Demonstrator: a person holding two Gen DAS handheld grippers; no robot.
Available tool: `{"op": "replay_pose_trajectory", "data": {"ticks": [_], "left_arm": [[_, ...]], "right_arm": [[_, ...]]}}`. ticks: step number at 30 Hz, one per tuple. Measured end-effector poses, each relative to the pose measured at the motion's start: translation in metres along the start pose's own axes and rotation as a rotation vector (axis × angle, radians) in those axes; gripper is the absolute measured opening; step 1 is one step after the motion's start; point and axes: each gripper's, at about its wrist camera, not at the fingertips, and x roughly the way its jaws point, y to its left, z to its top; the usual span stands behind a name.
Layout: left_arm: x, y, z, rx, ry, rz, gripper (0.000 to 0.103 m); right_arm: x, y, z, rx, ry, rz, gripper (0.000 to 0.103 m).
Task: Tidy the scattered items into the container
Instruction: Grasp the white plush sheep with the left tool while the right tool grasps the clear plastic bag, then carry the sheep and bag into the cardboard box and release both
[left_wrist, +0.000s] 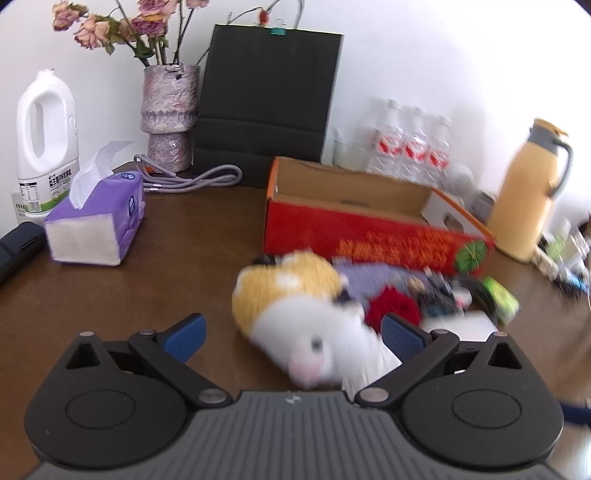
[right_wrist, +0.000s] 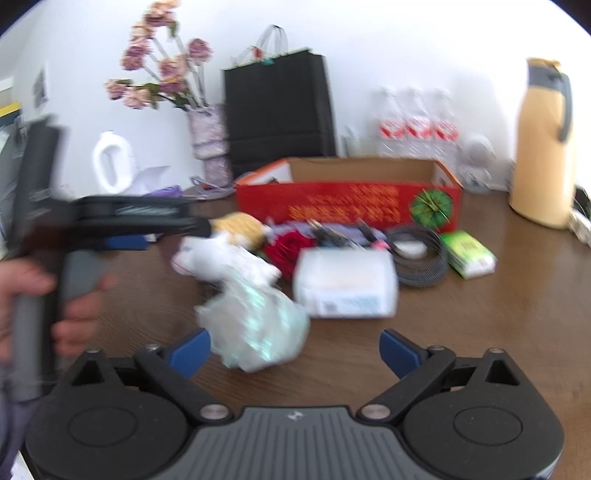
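Plush hamster (left_wrist: 295, 314) between open left fingers (left_wrist: 184, 338)

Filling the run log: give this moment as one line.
left claw: open, plush between pads | right claw: open, by plastic wad | box: no items visible inside

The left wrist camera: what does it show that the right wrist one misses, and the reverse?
Only the left wrist view shows the purple tissue pack close up. Only the right wrist view shows a hand holding the left tongs, plus a crumpled plastic bag between the open right tongs. Both show the red box, plush toy and yellow jug.
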Motion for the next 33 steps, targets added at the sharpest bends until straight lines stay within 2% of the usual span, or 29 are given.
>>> {"op": "replay_pose_trajectory", "data": {"ticks": [2,4,5,6,8,9,10,12,15,19,23,29,33], "left_arm": [[0.019,0.005,0.006,-0.046,0.082,0.045,0.103],[0.033,0.014,0.006,-0.093,0.129,0.040,0.103],[0.037,0.018,0.005,-0.107,0.145,0.036,0.094],[0.038,0.020,0.003,-0.120,0.159,0.031,0.068],[0.038,0.026,-0.003,-0.160,0.175,0.045,0.059],[0.035,0.028,-0.005,-0.162,0.160,0.032,0.055],[0.031,0.029,-0.008,-0.160,0.144,0.027,0.054],[0.021,0.030,-0.010,-0.157,0.119,0.027,0.050],[-0.003,0.029,-0.011,-0.149,0.065,-0.026,0.049],[-0.051,0.024,-0.022,-0.116,-0.020,-0.094,0.049],[-0.091,0.016,-0.029,-0.119,-0.100,-0.160,0.049],[-0.095,0.001,-0.010,-0.087,-0.162,-0.195,0.049],[-0.066,-0.014,0.032,-0.017,-0.185,-0.177,0.049]], "right_arm": [[0.008,0.009,0.007,-0.040,0.010,0.011,0.087],[0.017,0.017,0.012,-0.067,0.017,0.010,0.073],[0.022,0.019,0.014,-0.072,0.023,0.008,0.072],[0.027,0.021,0.014,-0.072,0.035,0.012,0.071],[0.038,0.022,0.012,-0.072,0.071,0.026,0.061],[0.043,0.023,0.010,-0.067,0.093,0.036,0.047],[0.046,0.023,0.007,-0.064,0.107,0.050,0.040],[0.047,0.025,0.003,-0.064,0.091,0.045,0.038],[0.033,0.025,0.005,-0.057,0.056,0.026,0.034],[-0.004,0.021,0.013,-0.054,-0.041,-0.027,0.034],[-0.034,-0.001,0.020,-0.003,-0.097,-0.096,0.034],[-0.044,-0.036,0.050,0.042,-0.164,-0.161,0.035],[-0.025,-0.061,0.088,0.043,-0.184,-0.175,0.035]]}}
